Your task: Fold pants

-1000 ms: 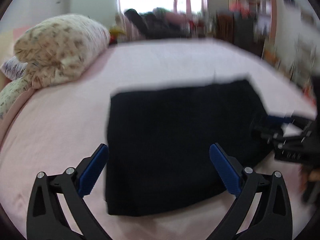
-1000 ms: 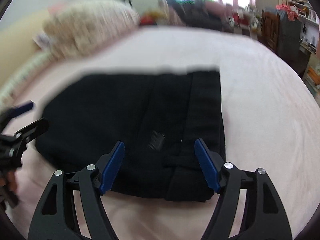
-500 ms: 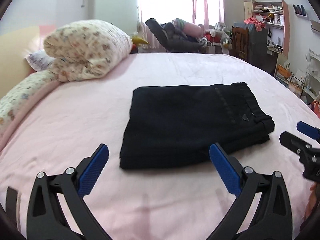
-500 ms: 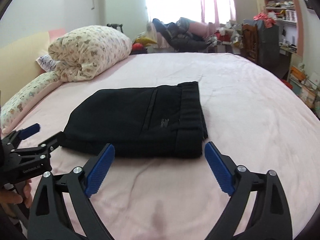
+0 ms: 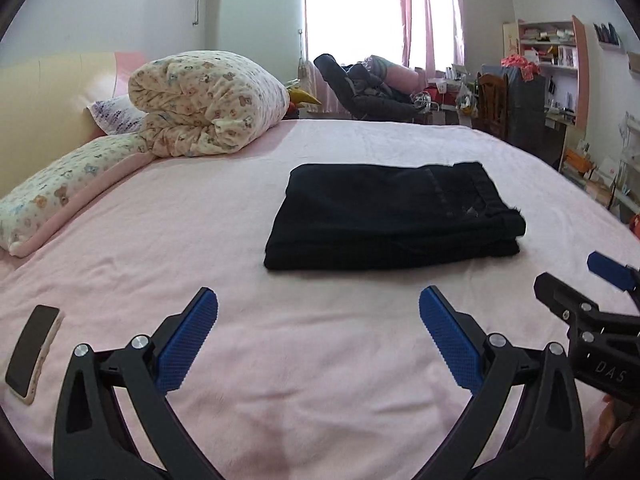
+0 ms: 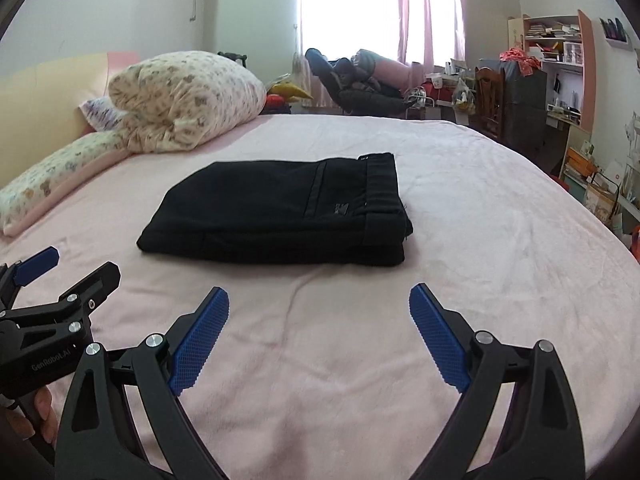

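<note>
Nearest us, our left gripper (image 5: pixel 318 322) and right gripper (image 6: pixel 319 322) both gape wide over bare pink sheet (image 5: pixel 320 380), gripping nothing. Straight ahead, apart from both, lie the black pants (image 5: pixel 394 218): a thick, soft, matte rectangle, long axis crosswise, waistband rightward. We judge neither hand clearly nearer, the folding apparently done.

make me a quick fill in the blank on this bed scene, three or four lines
1. The black pants lie ______ in a neat stack on the pink bed.
2. The fingers of the left gripper stand ______, with nothing between them.
3. The phone lies ______ down near the bed's edge.
4. The rolled quilt has a pattern of small ______.

Missing words: folded; open; screen; bears
</note>
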The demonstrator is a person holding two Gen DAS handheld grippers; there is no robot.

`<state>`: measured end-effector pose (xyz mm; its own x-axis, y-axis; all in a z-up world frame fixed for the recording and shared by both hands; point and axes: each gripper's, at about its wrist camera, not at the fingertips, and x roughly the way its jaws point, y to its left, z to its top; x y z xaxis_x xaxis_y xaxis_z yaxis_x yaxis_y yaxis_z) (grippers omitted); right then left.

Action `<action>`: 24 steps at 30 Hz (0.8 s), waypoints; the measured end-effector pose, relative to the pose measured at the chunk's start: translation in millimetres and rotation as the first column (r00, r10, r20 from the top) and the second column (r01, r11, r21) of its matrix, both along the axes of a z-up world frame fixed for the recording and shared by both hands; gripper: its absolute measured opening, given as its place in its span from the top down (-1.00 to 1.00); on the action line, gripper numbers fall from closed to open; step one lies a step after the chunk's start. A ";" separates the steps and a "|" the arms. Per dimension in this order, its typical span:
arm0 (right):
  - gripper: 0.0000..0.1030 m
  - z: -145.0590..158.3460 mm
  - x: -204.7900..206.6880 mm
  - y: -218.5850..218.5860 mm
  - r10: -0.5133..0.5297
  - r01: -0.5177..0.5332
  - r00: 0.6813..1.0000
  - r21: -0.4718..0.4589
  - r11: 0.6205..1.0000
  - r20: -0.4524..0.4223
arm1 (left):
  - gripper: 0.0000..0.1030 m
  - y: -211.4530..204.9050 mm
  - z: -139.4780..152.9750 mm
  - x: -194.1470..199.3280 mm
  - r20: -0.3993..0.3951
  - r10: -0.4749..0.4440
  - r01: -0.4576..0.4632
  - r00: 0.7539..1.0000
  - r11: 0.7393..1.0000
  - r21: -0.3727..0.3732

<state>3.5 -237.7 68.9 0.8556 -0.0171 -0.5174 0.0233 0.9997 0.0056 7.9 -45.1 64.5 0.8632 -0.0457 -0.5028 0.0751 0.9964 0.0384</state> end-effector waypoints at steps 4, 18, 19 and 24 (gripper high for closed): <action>-0.82 -5.6 -5.5 1.1 -0.003 0.003 1.000 -0.001 1.000 -0.006 | -0.97 1.4 -5.4 -5.7 -0.005 -0.009 0.009 1.000 1.000 0.010; -0.82 -18.6 -13.6 10.1 -0.001 0.001 1.000 -0.042 0.999 0.000 | -0.97 3.6 -10.0 -16.7 0.027 0.007 -0.007 1.000 1.000 0.012; -0.82 -19.3 -13.3 10.3 0.000 0.000 1.000 -0.043 0.999 -0.004 | -0.97 2.5 -10.6 -16.4 0.029 0.011 -0.011 1.000 1.000 0.023; -0.82 -22.7 -12.4 13.2 0.005 -0.005 1.000 -0.046 0.999 -0.014 | -0.97 -0.8 -14.4 -14.1 0.019 0.017 -0.018 1.000 0.999 0.047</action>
<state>-8.8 -224.4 46.2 0.8483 -0.0369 -0.5282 0.0181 0.9990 -0.0407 -6.1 -45.9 50.0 0.8730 -0.0069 -0.4876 0.0565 0.9946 0.0871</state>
